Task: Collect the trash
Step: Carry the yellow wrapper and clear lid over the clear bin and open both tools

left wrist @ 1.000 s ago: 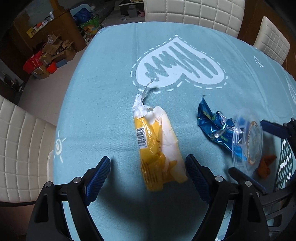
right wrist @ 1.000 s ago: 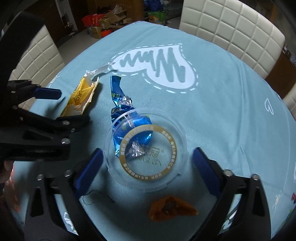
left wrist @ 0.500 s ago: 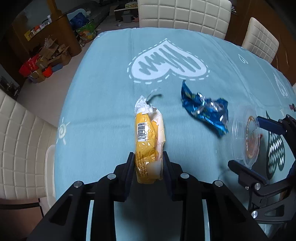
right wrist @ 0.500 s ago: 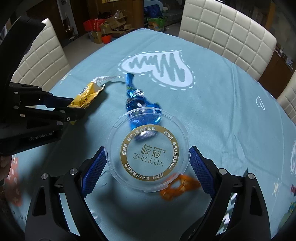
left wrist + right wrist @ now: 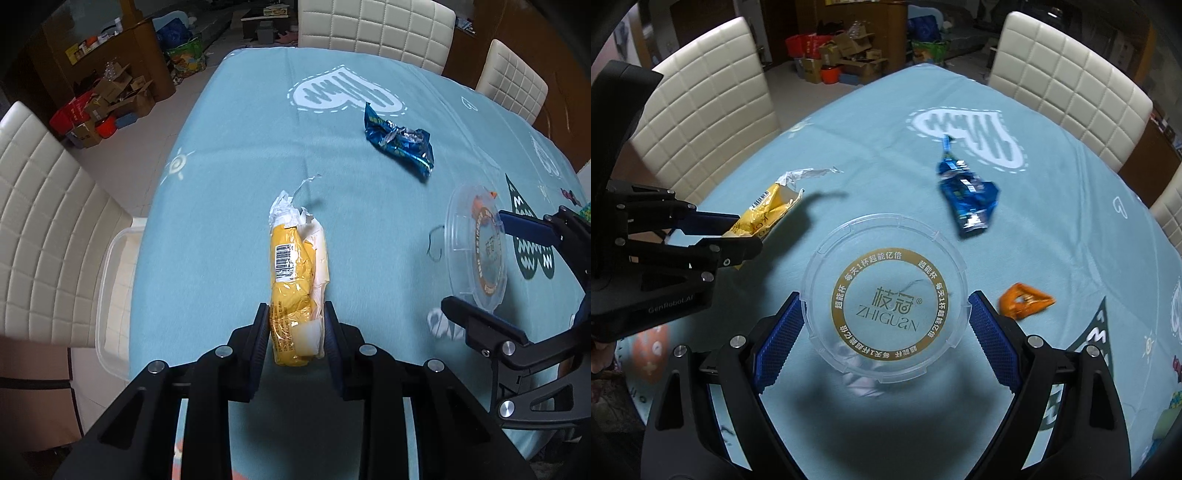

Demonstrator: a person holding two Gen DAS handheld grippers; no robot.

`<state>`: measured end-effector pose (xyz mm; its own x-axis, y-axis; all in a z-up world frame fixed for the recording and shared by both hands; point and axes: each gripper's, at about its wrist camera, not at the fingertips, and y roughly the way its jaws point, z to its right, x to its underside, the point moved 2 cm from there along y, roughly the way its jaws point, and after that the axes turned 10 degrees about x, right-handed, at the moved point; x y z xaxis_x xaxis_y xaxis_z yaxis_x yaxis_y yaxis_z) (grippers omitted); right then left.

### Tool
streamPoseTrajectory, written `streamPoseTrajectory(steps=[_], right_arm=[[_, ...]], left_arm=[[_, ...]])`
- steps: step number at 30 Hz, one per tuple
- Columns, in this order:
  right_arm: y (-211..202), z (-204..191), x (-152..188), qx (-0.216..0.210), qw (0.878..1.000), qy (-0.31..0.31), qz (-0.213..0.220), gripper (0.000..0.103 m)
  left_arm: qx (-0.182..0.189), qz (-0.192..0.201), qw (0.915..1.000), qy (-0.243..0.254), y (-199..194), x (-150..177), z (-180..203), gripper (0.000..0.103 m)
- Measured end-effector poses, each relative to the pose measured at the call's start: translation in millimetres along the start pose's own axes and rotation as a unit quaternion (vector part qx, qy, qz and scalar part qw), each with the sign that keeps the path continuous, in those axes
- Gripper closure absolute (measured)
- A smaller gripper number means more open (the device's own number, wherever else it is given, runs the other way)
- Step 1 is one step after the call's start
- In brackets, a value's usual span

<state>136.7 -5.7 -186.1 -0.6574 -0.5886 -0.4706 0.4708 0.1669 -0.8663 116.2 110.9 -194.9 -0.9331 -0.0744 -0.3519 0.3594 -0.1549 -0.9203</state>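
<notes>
— Collecting from the tabletop: right tongs pinching clear lid, left tongs clamped on yellow wrapper, both lifted.
— Remaining there: blue wrapper, then orange scrap. Roughly halfway, likely.

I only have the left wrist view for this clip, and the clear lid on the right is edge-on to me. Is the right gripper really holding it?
Observer: Yes. In the right wrist view the right gripper has one blue pad pressed on each side of the clear lid at its rim.
Reviewer: Is the lid off the table?
Observer: It looks so. Its shadow falls on the tablecloth below it.
Reviewer: Is there any trash behind it that I can't make out?
Observer: An orange wrapper lies on the cloth to the right of the lid, apart from it.
</notes>
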Motion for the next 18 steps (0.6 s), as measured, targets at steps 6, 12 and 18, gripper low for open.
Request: streamPoseTrajectory(steps=[6,12,18], right_arm=[[-10.7,-29.9,4.2,-0.009,1.000,-0.020,0.003,0.015],[-15.3,-59.8,1.2,-0.021,0.999,-0.040,0.003,0.015],[-17.5,-92.0,-11.1,-0.034,0.997,-0.069,0.008,0.015]], left_arm=[[-0.004,0.006,0.9998,-0.019,-14.4,27.5,-15.3,0.075],[-0.007,0.014,0.9990,-0.042,-26.9,46.8,-37.0,0.075],[-0.013,0.020,0.9976,-0.065,-37.7,58.9,-64.3,0.075]])
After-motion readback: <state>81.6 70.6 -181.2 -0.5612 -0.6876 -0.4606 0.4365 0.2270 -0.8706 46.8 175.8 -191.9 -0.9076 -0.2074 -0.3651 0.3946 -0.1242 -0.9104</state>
